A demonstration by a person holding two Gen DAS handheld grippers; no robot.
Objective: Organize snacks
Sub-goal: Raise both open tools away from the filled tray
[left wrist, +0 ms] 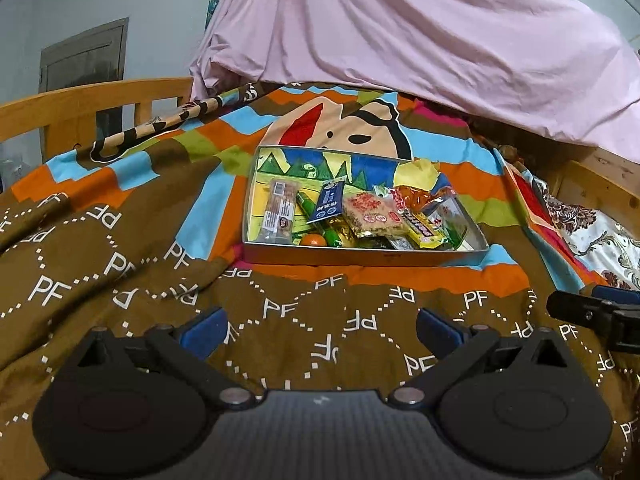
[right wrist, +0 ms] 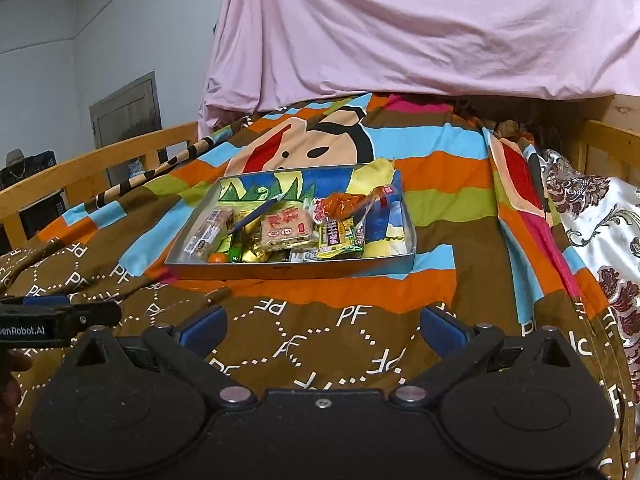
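Observation:
A shallow grey box with a colourful lining lies on the patterned bedspread ahead of both grippers. It holds several snack packs: a brown bar, a blue packet, a red-printed cracker pack, a yellow pack, an orange-red bag, a small orange fruit. My left gripper is open and empty, well short of the box. My right gripper is open and empty, also short of it.
The bedspread covers a bed with a wooden rail at left and wooden boards at right. A pink sheet hangs behind the box. A floral cloth lies at right.

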